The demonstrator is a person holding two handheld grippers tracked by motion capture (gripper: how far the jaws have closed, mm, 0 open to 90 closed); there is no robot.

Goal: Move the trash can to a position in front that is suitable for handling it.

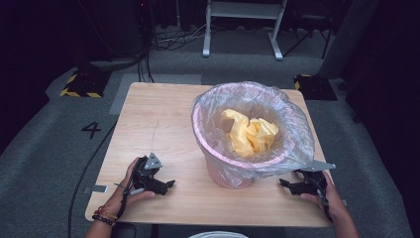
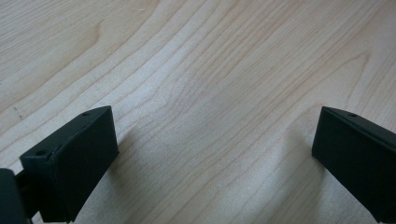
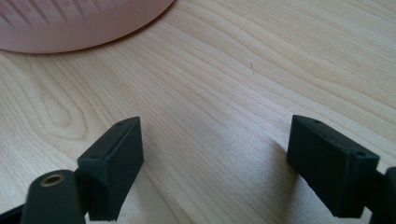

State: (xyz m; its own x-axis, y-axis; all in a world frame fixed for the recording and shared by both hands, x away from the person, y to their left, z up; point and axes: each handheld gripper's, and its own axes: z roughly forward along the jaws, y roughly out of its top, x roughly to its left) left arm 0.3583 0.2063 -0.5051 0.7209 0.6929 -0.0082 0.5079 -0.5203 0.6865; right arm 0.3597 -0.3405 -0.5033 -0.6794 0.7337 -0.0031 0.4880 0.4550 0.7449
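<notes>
We see the left claw (image 1: 168, 185) resting low on the wooden worktop (image 1: 163, 119), held in the person's left hand (image 1: 130, 186). In the left gripper view its two black jaws stand wide apart with nothing but bare wood grain between them.

The right claw (image 1: 282, 183) lies on the worktop too, gripped by the right hand (image 1: 324, 194), and its jaws are likewise spread wide and empty in the right gripper view.

Between the two claws, nearer the right one, stands a pink bin (image 1: 233, 173) lined with a clear plastic bag (image 1: 297, 148) whose edge drapes over the rim and down the outside. Crumpled yellow paper (image 1: 250, 133) sits inside the bin. The bin's base is just ahead and to the left of the right claw's jaws; we catch its ribbed pink wall (image 3: 70, 23) at the top of the right gripper view, apart from the jaws. The left claw sits well apart from the bin, pointing toward it.
</notes>
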